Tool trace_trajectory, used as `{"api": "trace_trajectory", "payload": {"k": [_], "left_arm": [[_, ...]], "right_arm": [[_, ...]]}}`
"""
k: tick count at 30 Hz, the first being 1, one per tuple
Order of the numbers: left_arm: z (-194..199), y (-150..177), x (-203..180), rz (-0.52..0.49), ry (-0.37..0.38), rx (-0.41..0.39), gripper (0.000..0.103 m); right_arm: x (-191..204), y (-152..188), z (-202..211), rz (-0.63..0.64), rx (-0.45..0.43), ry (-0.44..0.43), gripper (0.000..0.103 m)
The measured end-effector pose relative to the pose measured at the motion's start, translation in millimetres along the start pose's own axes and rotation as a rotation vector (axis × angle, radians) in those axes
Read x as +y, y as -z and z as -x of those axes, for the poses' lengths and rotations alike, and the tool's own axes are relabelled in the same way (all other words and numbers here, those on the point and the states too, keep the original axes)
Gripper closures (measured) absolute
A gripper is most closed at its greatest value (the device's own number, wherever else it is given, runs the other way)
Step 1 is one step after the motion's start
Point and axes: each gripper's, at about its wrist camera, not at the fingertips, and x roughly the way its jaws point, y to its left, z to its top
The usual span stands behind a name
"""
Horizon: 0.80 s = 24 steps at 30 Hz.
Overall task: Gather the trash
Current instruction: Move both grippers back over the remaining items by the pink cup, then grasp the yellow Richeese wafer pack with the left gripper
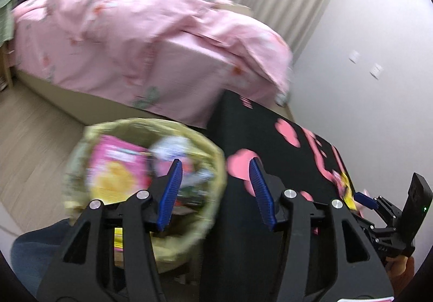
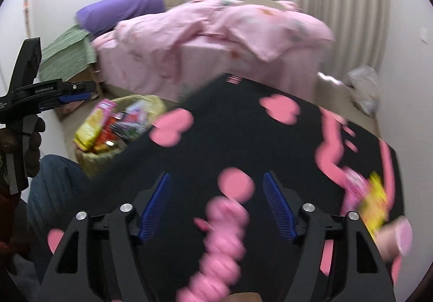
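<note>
My left gripper (image 1: 213,177) is open and holds nothing; it hangs over the seam between a bin and a table. The bin (image 1: 173,250), lined with a yellow-green bag, stands on the floor and holds a pink and yellow snack packet (image 1: 116,164) among several wrappers. In the right wrist view my right gripper (image 2: 216,193) is open and empty above the black tablecloth (image 2: 230,139) with pink shapes. A pink and yellow wrapper (image 2: 370,199) lies on the cloth to its right, apart from the fingers. The same bin (image 2: 154,101) sits at the table's left.
A bed with a pink duvet (image 1: 135,39) and purple pillow (image 2: 121,12) fills the back. A crumpled white bag (image 2: 364,88) lies on the floor by the curtain. The person's knee in jeans (image 2: 54,180) is near the bin.
</note>
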Motion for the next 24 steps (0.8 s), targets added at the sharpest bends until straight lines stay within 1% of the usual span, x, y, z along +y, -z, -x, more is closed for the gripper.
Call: {"api": "trace_trajectory", "payload": {"k": [2,5,8,11,12,14,17,19,20,22,24], "left_arm": [[-11.3,4.6,-25.5,-0.044,0.046,0.025,0.054],[-28.3,13.9,-69.2,-0.136,0.118,0.073,0.054],[-42.4,24.1,-108.5,-0.219,0.189,0.124,0.054],[-52.6,33.2,-137.0,-0.270,0.208,0.149,0.054],[-55.1,34.3,-142.1,-0.281,0.209,0.154,0.054],[-58.7,38.3,-151.7,-0.303,0.201,0.159,0.054],[-62.5,44.6,-155.9,-0.319,0.195,0.176,0.054],[-62.7,46.9,-155.1,-0.321,0.193,0.182,0.054],[-63.5,46.8,-153.7,-0.319,0.191,0.182,0.054],[-65.7,45.2,-149.7,-0.308,0.189,0.181,0.054],[-69.5,43.2,-147.5,-0.290,0.188,0.180,0.054]], "right_arm": [[-15.9,12.6,10.8,-0.030,0.000,0.012,0.035],[-44.3,41.7,29.3,-0.081,0.053,0.041,0.035],[-61.8,60.2,43.3,-0.097,0.041,0.105,0.035],[-81.5,71.0,49.6,-0.156,0.033,0.183,0.035],[-88.4,72.6,51.6,-0.173,0.007,0.214,0.035],[-97.7,73.3,49.9,-0.195,-0.018,0.250,0.035],[-107.9,70.1,41.2,-0.211,-0.049,0.243,0.035],[-115.7,61.0,26.1,-0.213,-0.051,0.259,0.035],[-119.3,56.0,17.6,-0.215,-0.053,0.278,0.041],[-119.8,46.5,5.5,-0.206,-0.050,0.298,0.047],[-121.1,38.1,-7.7,-0.200,-0.042,0.314,0.047]]}}
